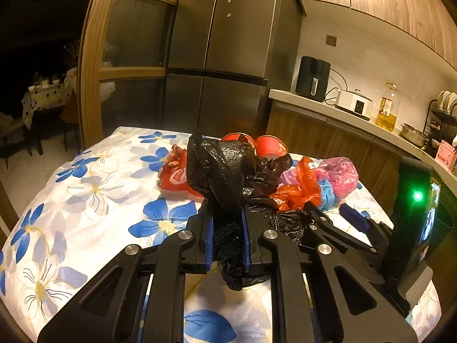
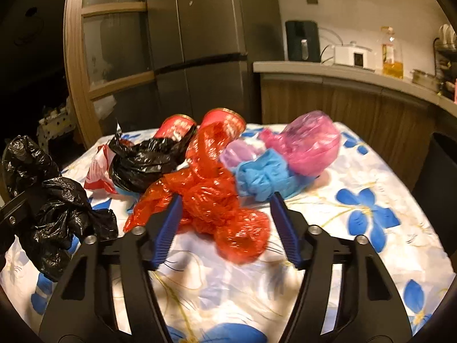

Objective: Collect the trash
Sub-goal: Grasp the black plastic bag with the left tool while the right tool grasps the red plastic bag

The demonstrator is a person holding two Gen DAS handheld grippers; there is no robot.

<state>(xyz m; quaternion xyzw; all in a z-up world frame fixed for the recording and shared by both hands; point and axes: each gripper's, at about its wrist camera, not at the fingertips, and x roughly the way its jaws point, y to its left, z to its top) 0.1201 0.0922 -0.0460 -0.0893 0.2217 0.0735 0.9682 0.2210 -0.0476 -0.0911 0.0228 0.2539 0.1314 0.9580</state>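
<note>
Left wrist view: the left gripper (image 1: 227,228) clamps a crumpled black bag (image 1: 220,171). The right gripper (image 2: 225,223) stands apart around a red bag (image 2: 211,197), pads not pressing. Beyond lie a second black bag (image 2: 142,163), blue (image 2: 260,177) and pink (image 2: 308,143) bags and two red cups (image 2: 222,120) on the flowered tablecloth (image 2: 371,188); fridge (image 2: 205,43) and counter (image 2: 342,71) behind.

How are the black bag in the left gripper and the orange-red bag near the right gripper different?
The black bag is opaque; the orange-red bag is see-through. The black bag is clamped between the left gripper pads; the orange-red bag lies on the flowered tablecloth between the right gripper's open jaws. Both are crumpled thin plastic.
</note>
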